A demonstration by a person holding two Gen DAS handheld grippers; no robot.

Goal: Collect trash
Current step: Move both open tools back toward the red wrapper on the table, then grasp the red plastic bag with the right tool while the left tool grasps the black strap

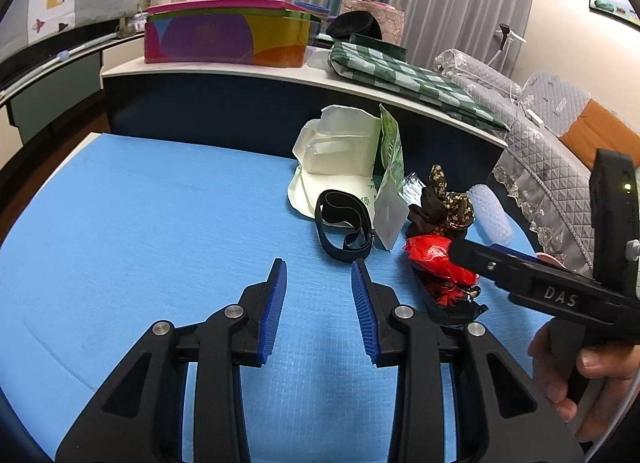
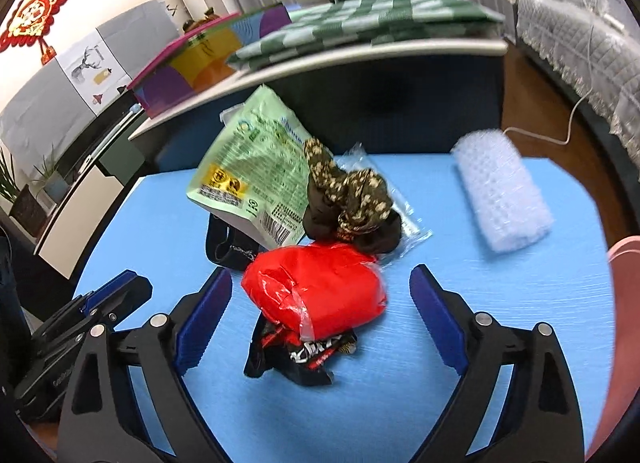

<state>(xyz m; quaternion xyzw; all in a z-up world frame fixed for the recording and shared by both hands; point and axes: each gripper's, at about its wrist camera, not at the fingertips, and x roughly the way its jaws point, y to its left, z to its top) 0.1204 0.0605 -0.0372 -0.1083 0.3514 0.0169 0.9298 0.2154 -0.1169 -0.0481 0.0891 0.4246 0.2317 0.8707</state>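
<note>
Crumpled red wrapper [image 2: 316, 295] atop black-red packet [image 2: 298, 359] on blue mat, green pouch [image 2: 256, 167] tilted behind.

Both wrist cameras look forward and down over the blue mat [image 1: 140, 203], the left from farther back, the right close above the red wrapper [image 2: 320, 291], sharing that central clutter.

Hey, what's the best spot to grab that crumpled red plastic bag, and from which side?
Grip the red bag across its puffy middle, coming from the near side where the open right tongs already straddle it. It is a rounded crumpled lump, and its far edge crowds the floral scrunchie.
</note>
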